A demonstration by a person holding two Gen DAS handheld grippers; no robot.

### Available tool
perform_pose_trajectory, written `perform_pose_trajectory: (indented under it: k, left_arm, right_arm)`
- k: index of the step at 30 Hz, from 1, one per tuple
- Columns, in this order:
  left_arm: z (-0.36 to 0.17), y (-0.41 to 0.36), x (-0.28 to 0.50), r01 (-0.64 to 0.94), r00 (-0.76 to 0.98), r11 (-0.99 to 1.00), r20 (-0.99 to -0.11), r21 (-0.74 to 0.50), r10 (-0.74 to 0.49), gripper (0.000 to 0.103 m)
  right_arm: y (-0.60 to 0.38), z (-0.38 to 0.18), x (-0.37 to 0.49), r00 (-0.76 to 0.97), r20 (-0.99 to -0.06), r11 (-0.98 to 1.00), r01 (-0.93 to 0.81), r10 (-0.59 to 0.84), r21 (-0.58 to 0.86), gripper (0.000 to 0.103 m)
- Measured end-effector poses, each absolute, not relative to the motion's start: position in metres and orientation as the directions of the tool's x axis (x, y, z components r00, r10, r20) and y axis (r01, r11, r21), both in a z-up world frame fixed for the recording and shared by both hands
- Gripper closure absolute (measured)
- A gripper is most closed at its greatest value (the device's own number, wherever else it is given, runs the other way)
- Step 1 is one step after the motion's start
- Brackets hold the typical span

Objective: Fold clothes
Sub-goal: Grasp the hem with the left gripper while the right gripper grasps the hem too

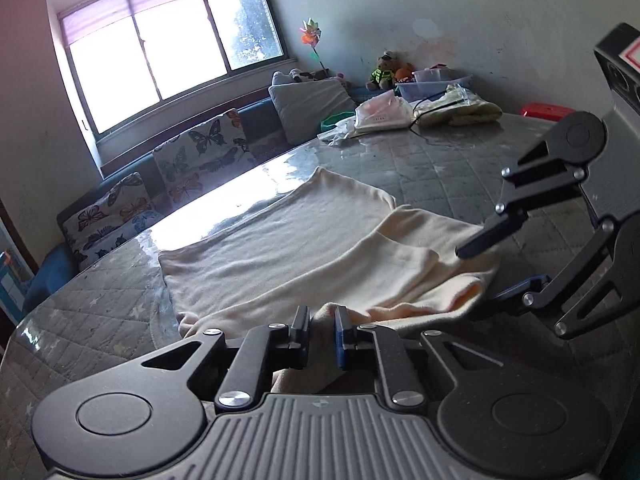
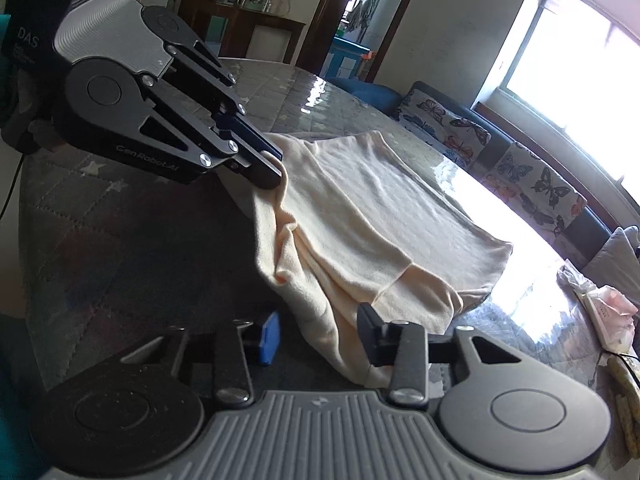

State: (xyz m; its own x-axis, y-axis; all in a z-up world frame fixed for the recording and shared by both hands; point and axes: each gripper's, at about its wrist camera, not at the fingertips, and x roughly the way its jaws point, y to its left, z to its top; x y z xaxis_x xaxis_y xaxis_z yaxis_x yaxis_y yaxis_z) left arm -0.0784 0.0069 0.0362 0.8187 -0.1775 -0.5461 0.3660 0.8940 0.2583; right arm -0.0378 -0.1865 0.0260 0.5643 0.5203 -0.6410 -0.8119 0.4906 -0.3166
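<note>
A cream knit garment [image 1: 280,248] lies spread on the quilted table, its near edge bunched; it also shows in the right wrist view [image 2: 360,216]. My left gripper [image 1: 323,332] is shut on the garment's near edge, cloth pinched between its pads; in the right wrist view [image 2: 274,170] it lifts that edge a little. My right gripper [image 2: 316,334] is open, its jaws standing on either side of the garment's folded sleeve end; it also shows in the left wrist view [image 1: 486,270], at the garment's right side.
The table [image 1: 440,160] has a glossy cover over a grey quilt. Plastic bags [image 1: 380,116], a cloth bundle [image 1: 460,110], a clear bin [image 1: 436,82] and a red box [image 1: 546,111] lie at its far end. A bench with butterfly cushions [image 1: 200,152] runs under the window.
</note>
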Motion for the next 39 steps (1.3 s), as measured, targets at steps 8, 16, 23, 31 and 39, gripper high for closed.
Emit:
perform_pose_trajectory:
  k: [8,16,23,31,39]
  left_arm:
    - [0.037,0.018,-0.080,0.375,0.808,0.905,-0.551,0.202,-0.211,0.078]
    - [0.040,0.019,-0.110,0.418,0.821,0.879,-0.511,0.230,-0.257,0.026]
    - [0.018,0.005,-0.107,0.428,0.823,0.836,-0.530,0.343,-0.204,0.033]
    - [0.015,0.011,-0.087,0.419,0.821,0.847,-0.535,0.327,-0.199,0.084]
    - [0.018,0.014,-0.088,0.425,0.828,0.844,-0.518,0.328,-0.216,0.082]
  right_arm:
    - [-0.187,0.038,-0.015,0.554,-0.633,0.557,-0.800,0.542,-0.223,0.093]
    - [-0.187,0.044,0.000,0.554,-0.621,0.590,-0.788,0.554,-0.176,0.093]
    - [-0.187,0.042,0.002,0.547,-0.626,0.584,-0.793,0.556,-0.174,0.093]
    - [-0.188,0.040,-0.002,0.529,-0.631,0.559,-0.810,0.568,-0.177,0.088]
    - [-0.186,0.023,-0.022,0.532,-0.610,0.444,-0.842,0.588,-0.307,0.053]
